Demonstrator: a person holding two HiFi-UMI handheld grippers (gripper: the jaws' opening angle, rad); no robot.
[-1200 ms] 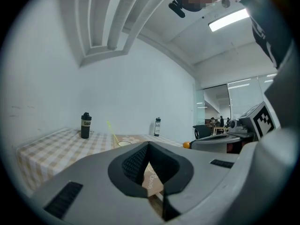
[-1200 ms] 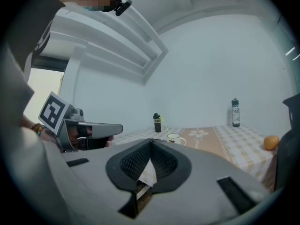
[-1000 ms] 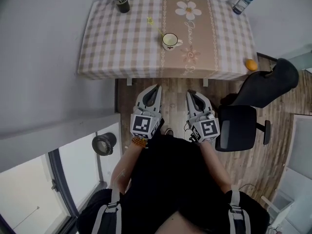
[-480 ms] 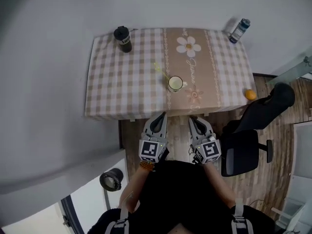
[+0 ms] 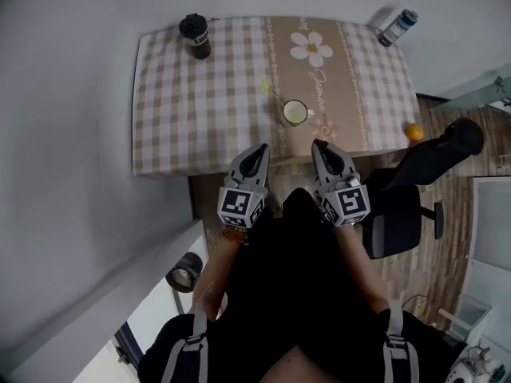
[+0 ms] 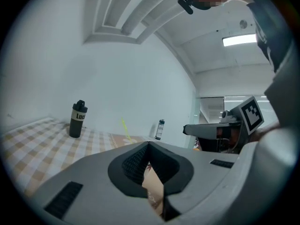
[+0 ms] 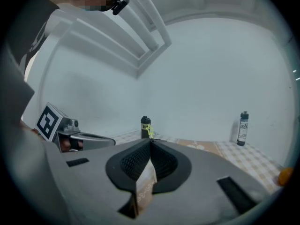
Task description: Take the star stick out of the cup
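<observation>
The black tumbler (image 6: 78, 119) reads "Luc" (rest unseen).

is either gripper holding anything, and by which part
Nothing is held: left gripper and right gripper both have jaws shut, empty. The star stick stands in the cup.

Counter (image 5: 172, 94): matt checked cloth cover. Cup (image 5: 295, 112): smooth, glossy. Floor (image 5: 419, 274): wood planks. Left hand-held gripper (image 5: 260, 147) and right hand-held gripper (image 5: 317, 144): matt grey plastic shells, black textured pads (image 7: 133, 162)

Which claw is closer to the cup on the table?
The right claw, short of the cup and slightly to its right. The left claw is farther, short of it to its left.
</observation>
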